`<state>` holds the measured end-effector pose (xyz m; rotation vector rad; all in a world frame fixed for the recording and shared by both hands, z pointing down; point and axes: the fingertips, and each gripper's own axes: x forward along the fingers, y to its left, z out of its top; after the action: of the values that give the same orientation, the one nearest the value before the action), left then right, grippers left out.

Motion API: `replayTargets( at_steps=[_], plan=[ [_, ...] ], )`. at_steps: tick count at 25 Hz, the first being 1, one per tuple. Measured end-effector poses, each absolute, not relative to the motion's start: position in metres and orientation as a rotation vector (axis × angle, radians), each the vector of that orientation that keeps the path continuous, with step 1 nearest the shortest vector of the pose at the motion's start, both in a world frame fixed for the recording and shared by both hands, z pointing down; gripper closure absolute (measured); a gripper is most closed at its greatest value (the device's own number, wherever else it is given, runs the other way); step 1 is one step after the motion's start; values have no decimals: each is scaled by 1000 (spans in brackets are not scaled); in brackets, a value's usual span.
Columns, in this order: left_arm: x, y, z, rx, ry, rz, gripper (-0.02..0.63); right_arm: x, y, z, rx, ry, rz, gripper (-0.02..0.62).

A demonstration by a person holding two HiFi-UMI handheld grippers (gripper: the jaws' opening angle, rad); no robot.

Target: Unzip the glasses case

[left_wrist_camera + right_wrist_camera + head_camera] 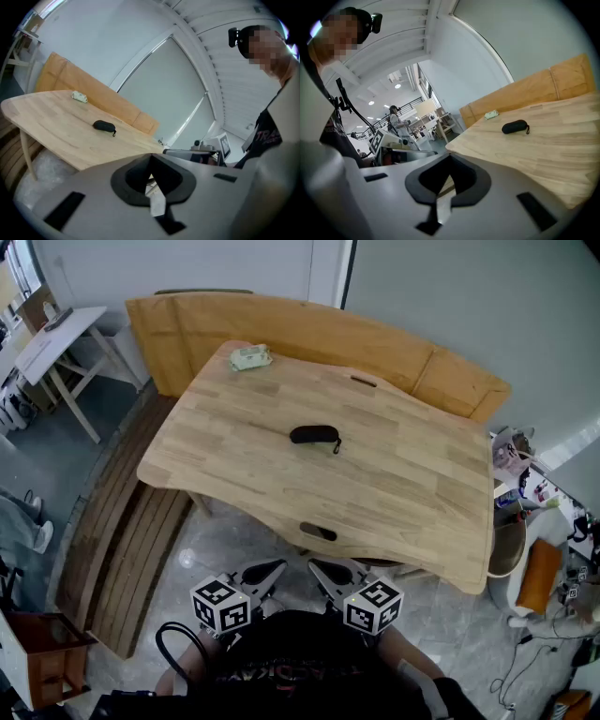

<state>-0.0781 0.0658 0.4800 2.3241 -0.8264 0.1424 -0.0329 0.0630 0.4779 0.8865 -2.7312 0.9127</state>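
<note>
Wood takes up most of what I can see: a broad pale table [403, 493] with wavy edges, its near edge curving in towards the person and a dark slot [319, 532] cut just inside that edge. The black glasses case [314, 435] lies flat near the middle of the top, a small pull hanging at its right end. It has bare wood all round it and sits well apart from every edge. The only other thing on the top is a small pale green object [250, 357] close to the far left corner.

Both grippers hang low in front of the person's chest, off the table and short of its near edge, well away from the case. The left gripper [265, 570] has its jaws pressed together with nothing between them, and the right gripper [325, 570] is the same, closed and empty. Their tips point towards each other, near but not touching.

Behind the table a long tan board [309, 324] leans against the wall. A slatted wooden bench [122, 540] runs along the table's left side on the grey floor [234, 545]. A white table [56, 338] stands in the far left corner, and cables and clutter [548, 549] crowd the right.
</note>
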Motion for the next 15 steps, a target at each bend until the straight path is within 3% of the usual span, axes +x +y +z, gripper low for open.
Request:
replayTargets(
  at_steps=[15],
  plan=[
    [-74, 67, 482, 2321, -811, 156, 597, -31, 64, 480, 892, -2733, 927, 581]
  ],
)
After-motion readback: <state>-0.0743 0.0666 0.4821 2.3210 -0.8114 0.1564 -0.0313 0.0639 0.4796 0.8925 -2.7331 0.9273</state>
